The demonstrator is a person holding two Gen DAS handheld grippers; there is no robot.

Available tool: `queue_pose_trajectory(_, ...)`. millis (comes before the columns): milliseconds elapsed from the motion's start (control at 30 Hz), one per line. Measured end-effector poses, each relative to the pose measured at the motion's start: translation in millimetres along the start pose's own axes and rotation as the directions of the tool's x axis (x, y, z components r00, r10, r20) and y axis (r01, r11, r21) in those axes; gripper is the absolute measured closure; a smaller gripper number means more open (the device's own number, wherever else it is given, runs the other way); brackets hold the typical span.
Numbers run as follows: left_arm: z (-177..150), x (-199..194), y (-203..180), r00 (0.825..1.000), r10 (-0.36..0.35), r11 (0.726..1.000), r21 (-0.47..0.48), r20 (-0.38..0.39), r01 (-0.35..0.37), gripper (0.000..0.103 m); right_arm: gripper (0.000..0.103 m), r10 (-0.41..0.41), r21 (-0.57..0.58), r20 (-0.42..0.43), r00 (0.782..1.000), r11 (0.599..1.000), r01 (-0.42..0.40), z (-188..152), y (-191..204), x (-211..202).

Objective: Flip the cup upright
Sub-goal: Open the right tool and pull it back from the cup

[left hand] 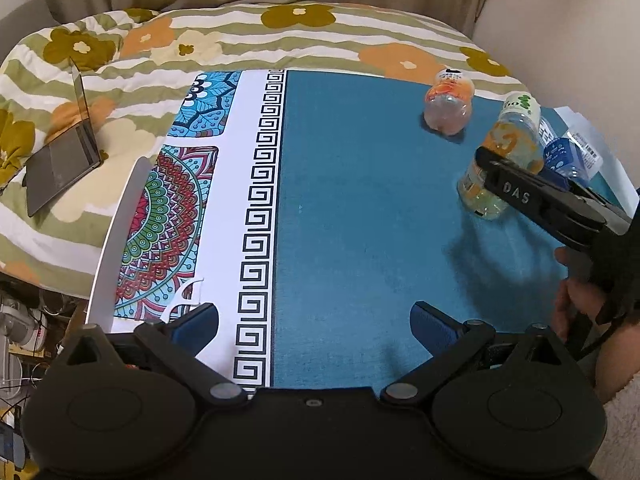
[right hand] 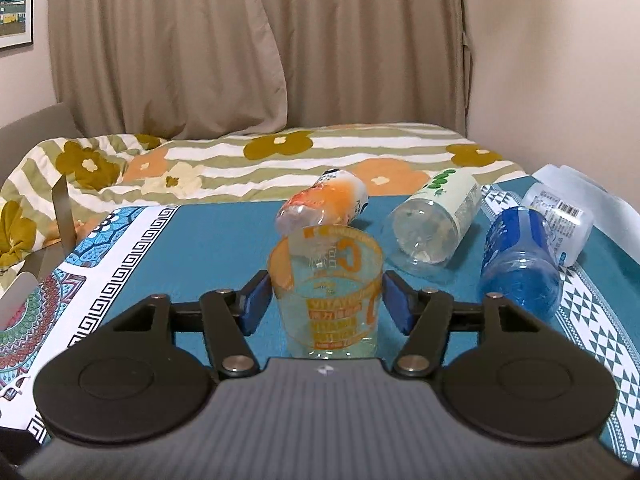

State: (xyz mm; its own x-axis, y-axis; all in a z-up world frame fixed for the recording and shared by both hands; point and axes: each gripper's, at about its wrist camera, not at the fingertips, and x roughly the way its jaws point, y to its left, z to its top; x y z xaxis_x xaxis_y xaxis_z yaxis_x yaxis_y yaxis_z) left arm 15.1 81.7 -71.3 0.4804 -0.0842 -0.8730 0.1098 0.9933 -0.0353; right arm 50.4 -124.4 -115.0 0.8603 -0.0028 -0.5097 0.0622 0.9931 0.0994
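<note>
The cup (right hand: pixel 326 296) is clear plastic with an orange rim and orange print. It sits between the blue pads (right hand: pixel 254 304) of my right gripper (right hand: pixel 325 276), which is shut on its sides. Its mouth points up and away from the camera and its base is low, near the blue mat (right hand: pixel 208 248). In the left wrist view the cup (left hand: pixel 500 148) leans, with my right gripper (left hand: pixel 516 164) across it; I cannot tell whether the base touches the mat. My left gripper (left hand: pixel 314 316) hangs open over the mat, holding nothing.
Three plastic bottles lie on their sides behind the cup: an orange-labelled one (right hand: pixel 324 204), a green-labelled one (right hand: pixel 436 220) and a blue one (right hand: pixel 520 260). An open laptop (left hand: pixel 64 156) rests on the flowered quilt (left hand: pixel 280 40) at left. A person's hand (left hand: pixel 576 292) holds the right gripper.
</note>
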Motion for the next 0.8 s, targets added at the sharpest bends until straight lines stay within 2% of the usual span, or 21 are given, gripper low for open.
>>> queue_pose_trajectory(67,0,-2,-1,1.000,0.004,1.000,-0.004,0.003,-0.004,0.000,0.000,-0.003,-0.011,0.004,1.000,1.000,0.003,2,1,-1)
queue_pose_trajectory(267,4,-16,-6,0.999,0.019,1.000,-0.025,0.032,-0.019,0.000,0.000,0.034,-0.043,-0.044,0.998,0.998,-0.036,20,-6,-15)
queue_pose_trajectory(467,15,-42,-22,0.995,0.029,1.000,-0.014,0.098,-0.028,0.000,0.000,0.043,-0.053,-0.148,0.988,0.997,-0.052,52,-27,-50)
queue_pose_trajectory(633,24,-64,-39,0.987,0.036,0.999,0.001,0.156,-0.037,0.000,0.000,-0.005,-0.088,-0.245,0.970,0.996,-0.017,74,-49,-86)
queue_pose_trajectory(800,26,-77,-59,0.976,0.064,0.997,0.032,0.206,-0.072,0.000,0.000,-0.033,-0.095,-0.353,0.935,0.995,-0.001,81,-71,-108)
